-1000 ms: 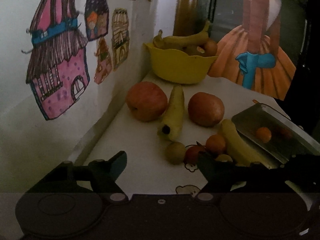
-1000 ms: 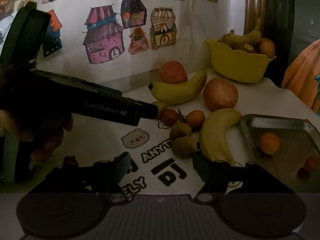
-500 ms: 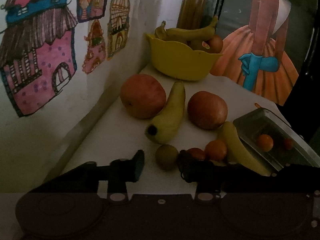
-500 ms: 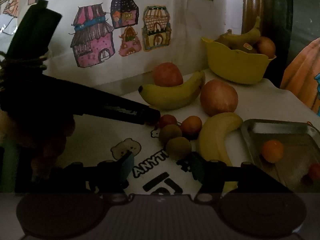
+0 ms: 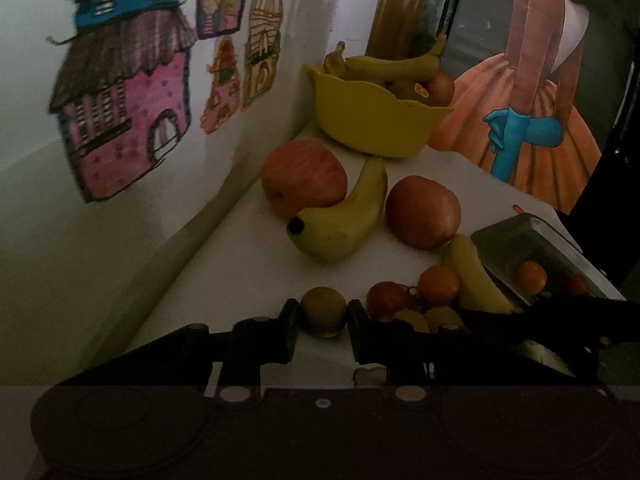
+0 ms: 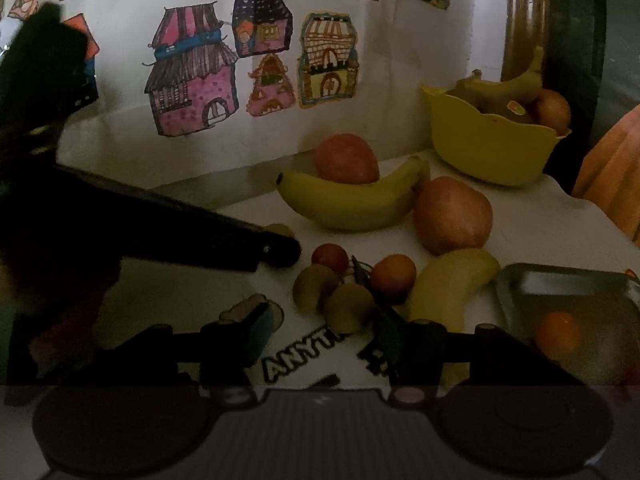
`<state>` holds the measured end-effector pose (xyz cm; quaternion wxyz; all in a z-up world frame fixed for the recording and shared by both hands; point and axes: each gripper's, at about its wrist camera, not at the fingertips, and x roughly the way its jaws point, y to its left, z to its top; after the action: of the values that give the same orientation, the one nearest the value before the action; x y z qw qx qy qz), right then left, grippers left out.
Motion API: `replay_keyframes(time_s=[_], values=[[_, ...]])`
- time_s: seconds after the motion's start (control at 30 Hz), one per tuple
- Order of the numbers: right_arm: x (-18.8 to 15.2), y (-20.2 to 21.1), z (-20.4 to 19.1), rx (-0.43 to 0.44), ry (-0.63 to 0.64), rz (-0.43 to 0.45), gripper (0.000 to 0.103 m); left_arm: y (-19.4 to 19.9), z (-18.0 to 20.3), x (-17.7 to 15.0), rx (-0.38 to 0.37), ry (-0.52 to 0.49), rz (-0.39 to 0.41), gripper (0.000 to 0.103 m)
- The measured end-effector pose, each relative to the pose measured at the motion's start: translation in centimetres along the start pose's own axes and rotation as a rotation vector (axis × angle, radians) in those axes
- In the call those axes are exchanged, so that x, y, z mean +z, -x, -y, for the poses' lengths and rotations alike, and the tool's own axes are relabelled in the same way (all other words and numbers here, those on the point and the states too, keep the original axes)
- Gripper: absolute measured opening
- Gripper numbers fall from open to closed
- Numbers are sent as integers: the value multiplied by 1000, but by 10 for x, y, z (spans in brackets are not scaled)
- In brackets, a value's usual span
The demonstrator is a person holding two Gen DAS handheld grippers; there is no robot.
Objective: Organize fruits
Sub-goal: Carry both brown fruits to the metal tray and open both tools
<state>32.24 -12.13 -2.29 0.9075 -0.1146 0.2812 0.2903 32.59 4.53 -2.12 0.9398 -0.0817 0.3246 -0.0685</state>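
My left view looks low along the wall toward the yellow bowl (image 5: 372, 128); my right view stands farther back; both share the bowl (image 6: 488, 148) corner.

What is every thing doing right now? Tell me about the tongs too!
Left tongs: closed around the small brownish-green kiwi.
Right tongs: open, holding nothing.
Yellow plastic bowl: holds bananas and round fruit.
Shiny metal tray: holds a small orange fruit.
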Motion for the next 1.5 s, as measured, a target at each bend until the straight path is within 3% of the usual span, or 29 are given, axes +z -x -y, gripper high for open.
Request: replay_keyframes(time_s=[0.13,0.37,0.83,1.2,1.5], values=[[3,-7,4,15,-22,5,54,6,-4,-4,8,14,-1,28],[1,-6,4,18,-33,7,53,15,-4,-9,10,29,-7,28],[-38,74,13,-25,-108,65,54,46,45,-27,-48,-15,-12,28],[-56,161,67,-197,-167,155,54,53,136,-6,-134,-103,64,28],[-73,190,122,-327,-214,175,54,20,199,-1,-188,-149,51,28]])
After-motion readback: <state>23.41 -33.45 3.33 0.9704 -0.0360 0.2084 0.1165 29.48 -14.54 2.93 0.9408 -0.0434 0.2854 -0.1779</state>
